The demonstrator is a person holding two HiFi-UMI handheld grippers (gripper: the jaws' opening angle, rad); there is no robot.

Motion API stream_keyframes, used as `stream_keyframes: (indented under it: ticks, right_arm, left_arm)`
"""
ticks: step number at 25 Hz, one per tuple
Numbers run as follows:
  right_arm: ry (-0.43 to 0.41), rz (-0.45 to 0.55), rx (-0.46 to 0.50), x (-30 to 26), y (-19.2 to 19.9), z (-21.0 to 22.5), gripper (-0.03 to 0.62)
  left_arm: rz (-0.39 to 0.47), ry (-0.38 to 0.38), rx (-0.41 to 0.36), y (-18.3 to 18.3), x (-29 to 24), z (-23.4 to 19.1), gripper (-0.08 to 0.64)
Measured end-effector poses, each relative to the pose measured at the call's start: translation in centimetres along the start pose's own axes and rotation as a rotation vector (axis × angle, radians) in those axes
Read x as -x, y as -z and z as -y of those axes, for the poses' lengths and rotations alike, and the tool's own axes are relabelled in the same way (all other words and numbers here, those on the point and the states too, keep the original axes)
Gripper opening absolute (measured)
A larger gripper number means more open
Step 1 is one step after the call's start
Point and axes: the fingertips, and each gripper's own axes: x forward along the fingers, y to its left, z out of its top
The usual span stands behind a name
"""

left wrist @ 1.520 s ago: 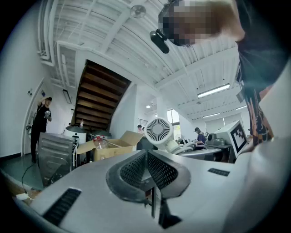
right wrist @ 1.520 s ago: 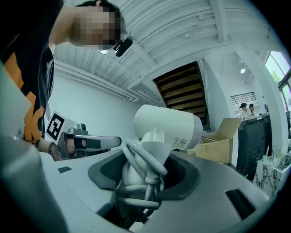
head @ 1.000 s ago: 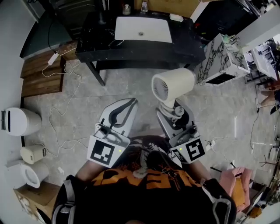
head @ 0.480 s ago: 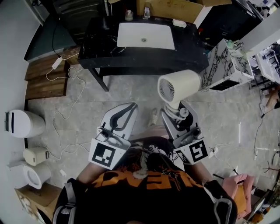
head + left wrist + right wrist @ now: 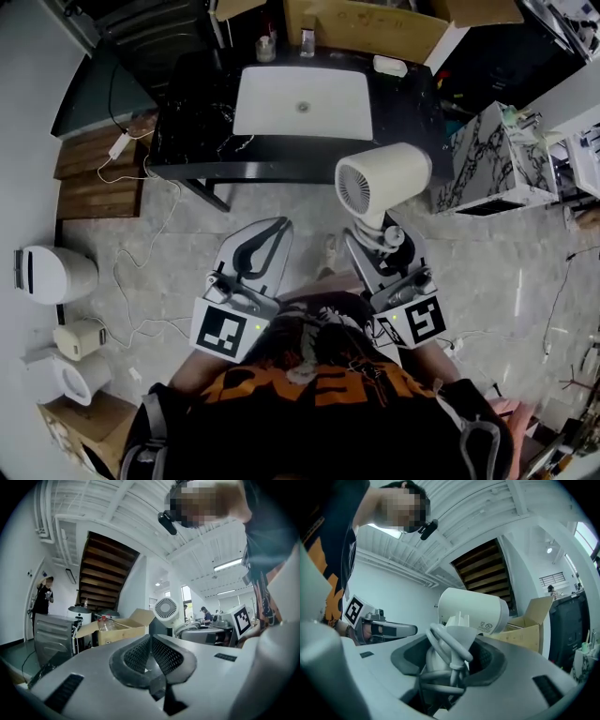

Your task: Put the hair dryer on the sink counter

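A cream hair dryer (image 5: 384, 176) with a round grille stands upright in my right gripper (image 5: 372, 236), whose jaws are shut on its handle and coiled cord (image 5: 447, 660). The dryer body (image 5: 473, 612) rises just above the jaws in the right gripper view. My left gripper (image 5: 263, 234) is beside it to the left, shut with nothing held; its pads (image 5: 152, 653) meet at the tip. Ahead stands the black sink counter (image 5: 192, 141) with a white basin (image 5: 302, 103). The dryer's head overlaps the counter's front right edge in the head view.
On the counter's back edge stand a small bottle (image 5: 307, 39), a jar (image 5: 267, 47) and a white soap dish (image 5: 390, 66). An open cardboard box (image 5: 370, 28) sits behind. A white cable (image 5: 141, 225) trails over the floor at left, near a white bin (image 5: 52, 272). A marbled cabinet (image 5: 502, 169) stands right.
Both grippers and the person have moved toward the sink counter; the counter now sits nearer and larger. The hair dryer stays in the right gripper. The left gripper stays shut.
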Motion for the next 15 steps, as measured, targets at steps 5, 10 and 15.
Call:
stream_keyframes:
  ticks: [5, 10, 15]
  right_arm:
    - [-0.028, 0.001, -0.006, -3.8, 0.0, 8.3, 0.238]
    - [-0.019, 0.007, -0.05, -6.8, 0.0, 15.6, 0.238]
    - [-0.011, 0.017, -0.074, -8.2, 0.8, 21.3, 0.238]
  left_arm:
    - [0.012, -0.031, -0.009, -1.1, -9.0, -2.1, 0.035]
    - [-0.005, -0.033, -0.011, -1.2, -16.6, -2.7, 0.035]
    - [-0.025, -0.023, -0.023, -1.1, -22.6, -2.8, 0.035]
